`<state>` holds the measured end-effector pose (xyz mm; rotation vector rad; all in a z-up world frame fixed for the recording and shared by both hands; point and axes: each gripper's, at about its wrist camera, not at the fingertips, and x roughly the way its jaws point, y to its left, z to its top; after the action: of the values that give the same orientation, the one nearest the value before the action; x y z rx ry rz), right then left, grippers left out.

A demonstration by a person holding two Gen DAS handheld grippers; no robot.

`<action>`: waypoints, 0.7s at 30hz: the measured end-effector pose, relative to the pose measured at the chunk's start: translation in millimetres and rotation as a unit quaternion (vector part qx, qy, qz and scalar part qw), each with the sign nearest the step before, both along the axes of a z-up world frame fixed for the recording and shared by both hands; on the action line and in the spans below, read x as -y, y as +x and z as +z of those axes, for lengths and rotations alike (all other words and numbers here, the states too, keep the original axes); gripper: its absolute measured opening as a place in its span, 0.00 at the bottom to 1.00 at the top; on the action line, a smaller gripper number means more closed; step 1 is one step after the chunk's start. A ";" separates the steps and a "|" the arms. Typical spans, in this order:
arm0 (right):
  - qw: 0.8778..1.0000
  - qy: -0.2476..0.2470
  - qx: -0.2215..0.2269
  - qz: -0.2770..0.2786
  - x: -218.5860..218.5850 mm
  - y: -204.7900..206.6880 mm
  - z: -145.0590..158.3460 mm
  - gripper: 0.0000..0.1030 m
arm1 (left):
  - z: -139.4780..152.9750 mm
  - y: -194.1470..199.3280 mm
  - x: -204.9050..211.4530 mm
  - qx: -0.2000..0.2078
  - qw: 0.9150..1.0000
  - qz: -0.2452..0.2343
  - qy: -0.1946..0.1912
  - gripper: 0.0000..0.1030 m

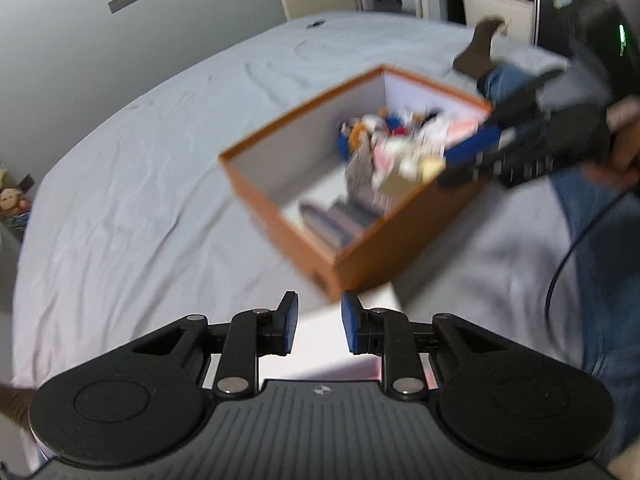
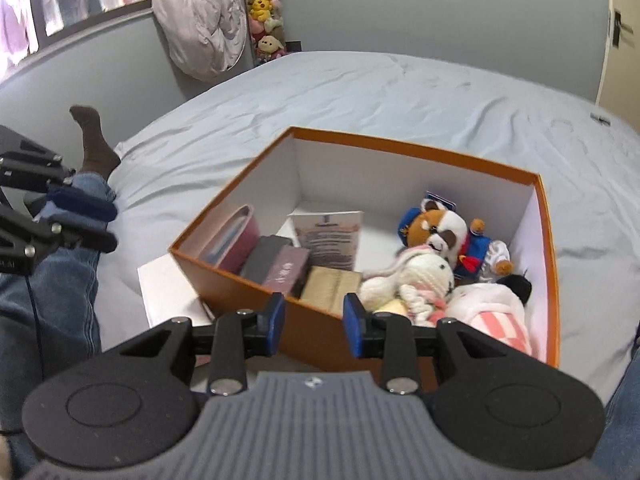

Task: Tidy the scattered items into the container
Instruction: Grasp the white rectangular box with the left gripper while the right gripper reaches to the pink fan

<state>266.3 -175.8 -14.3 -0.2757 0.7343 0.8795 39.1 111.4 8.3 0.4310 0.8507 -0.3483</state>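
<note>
Left wrist view is pretty blurry, but the left gripper hangs over the pale grey bedsheet with its blue-padded jaws apart and nothing between them. Ahead of it sits the orange box with white inner walls, on the bed, with a white flat sheet or lid sticking out from under its near corner. Inside it's a smeared pile of soft toys toward the far right and some flat dark things near the front; can't make out more than that. The right gripper reaches in from the right over the box's edge, and you can see the person's jeans and a brown sock behind it. Right wrist view is way sharper: the right gripper is open and empty too, hovering just at the near wall of the orange box. Everything's in the box: a raccoon plush in a blue outfit, a white knitted bunny, a pink-and-white checked plush, a leaflet, a tan wallet-looking thing, two dark cases and a maroon pouch leaning on the left wall. The left gripper shows at the far left, over the jeans, its jaws a little apart.
</note>
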 end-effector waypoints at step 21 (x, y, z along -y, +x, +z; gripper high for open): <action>0.992 -0.111 -0.054 0.033 -46.2 -25.2 -61.5 0.36 | -130.0 -21.7 24.3 0.037 0.934 -0.194 0.297 0.52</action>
<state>241.1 -129.6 -75.8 -0.4544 0.9304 0.8808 17.4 87.1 -121.7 1.1793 0.7864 -0.4313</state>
